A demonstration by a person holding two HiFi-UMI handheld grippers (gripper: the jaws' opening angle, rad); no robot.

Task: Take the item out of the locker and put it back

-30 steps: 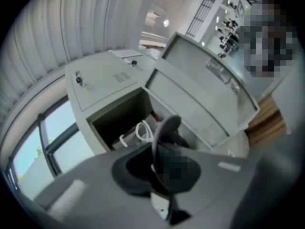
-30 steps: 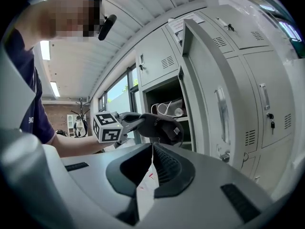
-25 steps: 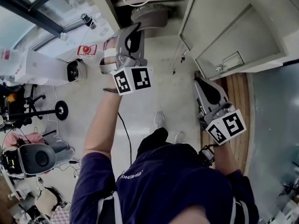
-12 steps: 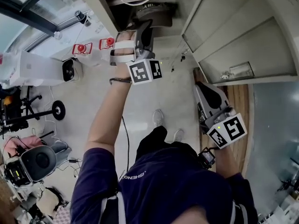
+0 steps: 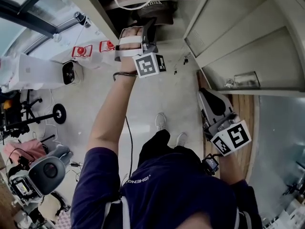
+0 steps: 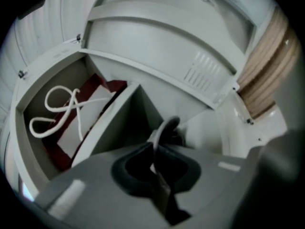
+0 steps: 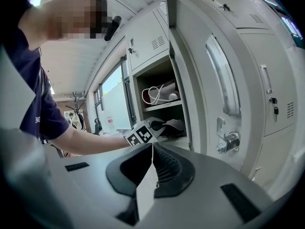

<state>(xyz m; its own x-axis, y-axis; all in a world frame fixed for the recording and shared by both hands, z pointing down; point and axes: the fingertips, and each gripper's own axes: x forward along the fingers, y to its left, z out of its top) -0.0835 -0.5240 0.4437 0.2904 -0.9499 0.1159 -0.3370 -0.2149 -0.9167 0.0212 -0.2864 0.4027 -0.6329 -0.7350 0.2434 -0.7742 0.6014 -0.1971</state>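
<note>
left gripper (image 5: pixel 148 28): jaws clamped on the grey cap (image 7: pixel 174 124) by its brim, 12 o'clock in head view | grey cap: at mouth of lower locker (image 7: pixel 151 44) compartment, below rope-handled bag (image 6: pixel 76 113) | right gripper (image 7: pixel 151 163): pinched together, empty, 4 o'clock, well apart | progress: probably late; remaining: let go, withdraw

**Item:** grey cap (image 7: pixel 175 124), soft, with a curved peak. Its edge is pinched in the closed jaws of the left gripper (image 6: pixel 155 149). It sits at the mouth of the lower open compartment, mid-frame in the right gripper view and top centre in the head view.

**Locker** (image 7: pixel 151 76): pale grey metal, with the door (image 5: pixel 238 37) swung open at the upper right of the head view.
</note>
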